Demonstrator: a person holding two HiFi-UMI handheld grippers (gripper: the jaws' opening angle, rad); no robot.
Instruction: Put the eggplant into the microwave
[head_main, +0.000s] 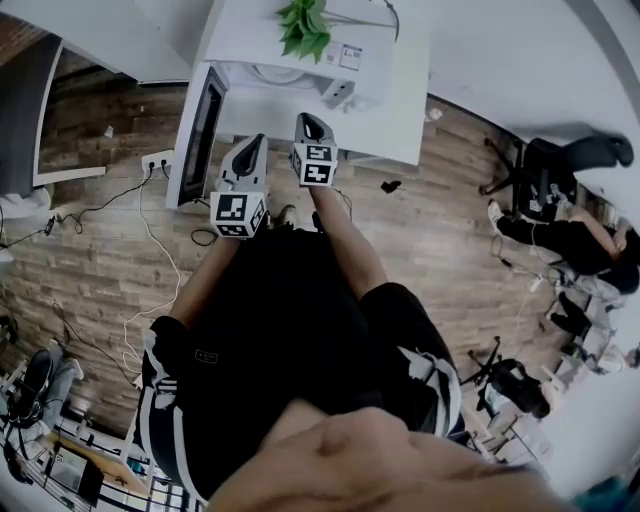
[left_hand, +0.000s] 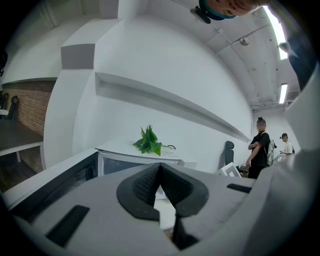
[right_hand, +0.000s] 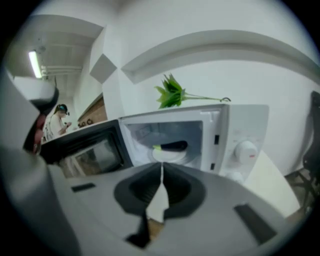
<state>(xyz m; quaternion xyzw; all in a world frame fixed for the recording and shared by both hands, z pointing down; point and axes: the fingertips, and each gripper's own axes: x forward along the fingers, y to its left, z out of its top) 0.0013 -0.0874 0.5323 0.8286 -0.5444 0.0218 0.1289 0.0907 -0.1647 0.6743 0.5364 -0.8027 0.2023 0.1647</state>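
Observation:
The dark eggplant (right_hand: 172, 146) with a green stem lies on a white plate (right_hand: 167, 155) inside the white microwave (right_hand: 235, 130). Its door (right_hand: 85, 147) stands swung open to the left. My right gripper (right_hand: 161, 169) points at the open cavity from a short way off, jaws shut with nothing between them. My left gripper (left_hand: 160, 167) is also shut and empty, facing the microwave (left_hand: 135, 162) beside the open door (left_hand: 60, 180). From above, the left gripper (head_main: 255, 142) and the right gripper (head_main: 310, 122) hover side by side in front of the microwave (head_main: 290, 80).
A green plant (head_main: 305, 25) sits on top of the microwave, which stands on a white table (head_main: 385, 130). Cables and a power strip (head_main: 155, 160) lie on the wooden floor at the left. A seated person (head_main: 570, 235) and an office chair (head_main: 530, 160) are at the right.

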